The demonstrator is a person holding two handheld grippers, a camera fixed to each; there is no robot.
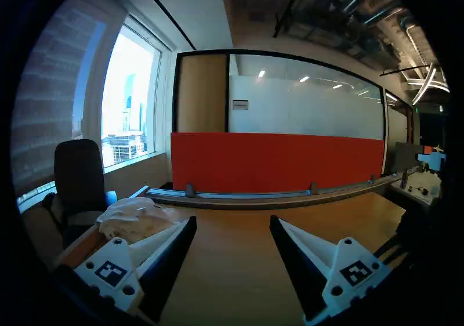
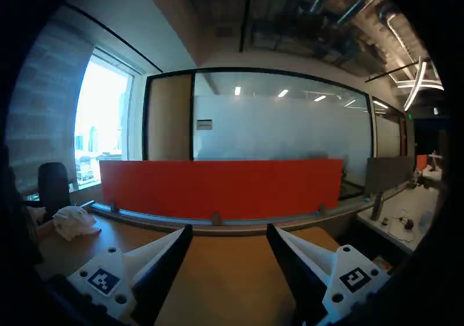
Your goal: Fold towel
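Gaping empty, left gripper [image 1: 232,218] and right gripper [image 2: 229,227] fingers — towel [image 1: 134,218] crumpled on desk [image 1: 232,271].

Daylit office, strong fisheye bend at edges.
Blown-out white window [image 1: 130,102]; ceiling strips [image 1: 426,85] glow; desk [image 1: 232,256] evenly lit, sharp; brick wall [image 1: 46,123] dim.

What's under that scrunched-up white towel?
The towel lies in a heap on the wooden desk. The spot directly beneath the heap is covered, so I can't tell if anything else is hiding there.
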